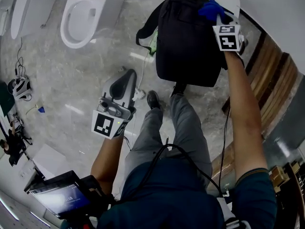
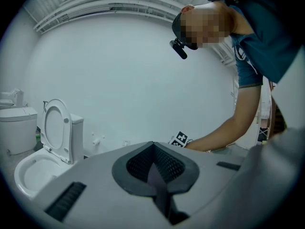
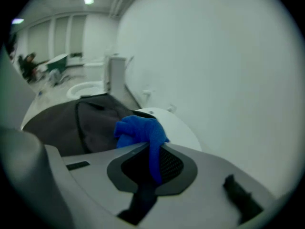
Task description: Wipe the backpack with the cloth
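Blue cloth [image 3: 138,129] clamped in right gripper [image 3: 151,150], seemingly touching black backpack [image 1: 186,44], left gripper [image 2: 153,165] closed, empty

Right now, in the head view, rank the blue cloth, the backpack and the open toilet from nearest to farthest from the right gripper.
1. The blue cloth: pinched in the jaws of the right gripper.
2. The backpack: just left of that gripper, under the cloth.
3. The open toilet: far across the floor, upper left.
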### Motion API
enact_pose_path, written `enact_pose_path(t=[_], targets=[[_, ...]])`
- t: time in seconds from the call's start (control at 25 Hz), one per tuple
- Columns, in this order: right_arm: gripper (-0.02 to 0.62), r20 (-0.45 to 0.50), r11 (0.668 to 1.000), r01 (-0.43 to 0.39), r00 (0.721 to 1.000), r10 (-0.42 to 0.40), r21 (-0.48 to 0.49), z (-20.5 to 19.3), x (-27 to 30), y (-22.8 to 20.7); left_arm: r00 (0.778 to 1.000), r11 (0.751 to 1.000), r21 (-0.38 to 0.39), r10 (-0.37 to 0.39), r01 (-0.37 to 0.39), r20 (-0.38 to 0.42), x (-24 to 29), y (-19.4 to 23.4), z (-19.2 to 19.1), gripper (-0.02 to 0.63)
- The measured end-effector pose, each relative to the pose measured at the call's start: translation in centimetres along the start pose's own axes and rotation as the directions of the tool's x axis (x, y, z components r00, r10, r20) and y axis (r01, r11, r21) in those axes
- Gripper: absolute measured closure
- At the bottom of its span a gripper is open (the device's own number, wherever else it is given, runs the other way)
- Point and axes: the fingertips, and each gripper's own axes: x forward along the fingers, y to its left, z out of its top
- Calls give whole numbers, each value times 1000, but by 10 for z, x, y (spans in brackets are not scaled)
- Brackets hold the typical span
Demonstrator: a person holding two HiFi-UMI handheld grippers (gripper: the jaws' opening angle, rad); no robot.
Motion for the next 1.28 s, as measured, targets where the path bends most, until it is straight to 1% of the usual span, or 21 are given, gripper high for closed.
enact_pose_path(t=[0.04, 0.08, 0.12, 0.16, 0.2, 0.24, 0.28, 0.36, 0.44, 0.52, 0.6, 0.68, 0.76, 0.8, 0.92, 1.0, 1.08, 1.2, 1.28], targets=[[572, -1, 992, -54, 999, 54, -115, 17, 6, 28, 1000, 1000, 2, 1, -1, 1, 1, -2, 0, 601], [572, 4, 971, -109, 994, 112, -211, 32, 8, 58, 1000, 1000, 7, 3, -3, 4, 2, -4, 1, 601], [572, 15, 947, -157, 986, 168, -279, 45, 8, 88, 1000, 1000, 14, 4, -4, 10, 5, -7, 2, 601], [572, 33, 926, -193, 976, 215, -324, 55, 4, 115, 1000, 1000, 24, 3, -3, 19, 9, -9, 2, 601], [572, 54, 912, -216, 967, 249, -348, 62, -3, 136, 999, 999, 35, -3, 2, 32, 14, -12, 3, 601], [572, 71, 909, -232, 960, 272, -347, 65, -10, 149, 999, 999, 49, -16, 14, 48, 19, -14, 5, 601], [572, 80, 913, -246, 955, 286, -327, 63, -18, 157, 997, 997, 66, -35, 31, 62, 23, -16, 8, 601], [572, 78, 925, -254, 955, 286, -282, 47, -37, 167, 996, 995, 84, -65, 59, 67, 24, -19, 15, 601], [572, 91, 935, -260, 953, 289, -242, 31, -57, 184, 998, 997, 68, -51, 48, 45, 16, -18, 18, 601], [572, 100, 938, -284, 946, 308, -200, 22, -72, 205, 999, 998, 56, -18, 15, 44, 5, -12, 28, 601], [572, 75, 938, -321, 940, 332, -127, 8, -87, 220, 997, 998, 57, -4, 0, 81, -5, -9, 46, 601], [572, 22, 938, -338, 940, 340, -75, -15, -108, 230, 993, 997, 72, -13, 4, 120, -18, -12, 67, 601], [572, -28, 940, -338, 941, 337, -44, -38, -132, 233, 990, 997, 72, -22, 12, 139, -32, -16, 81, 601], [572, -39, 943, -332, 943, 331, -29, -45, -144, 232, 989, 997, 69, -25, 15, 148, -39, -17, 88, 601], [572, -35, 951, -309, 950, 309, 24, -57, -180, 230, 980, 996, 80, -45, 30, 193, -66, -23, 107, 601], [572, -15, 954, -291, 956, 293, 68, -61, -207, 233, 973, 995, 95, -62, 42, 224, -90, -27, 118, 601], [572, 30, 955, -274, 962, 272, 117, -57, -233, 234, 968, 993, 107, -70, 46, 240, -111, -30, 125, 601], [572, 113, 951, -242, 968, 223, 193, -49, -272, 225, 970, 990, 130, -87, 59, 227, -133, -39, 130, 601], [572, 182, 946, -219, 967, 178, 238, -40, -305, 217, 968, 987, 139, -109, 79, 225, -149, -49, 133, 601]])
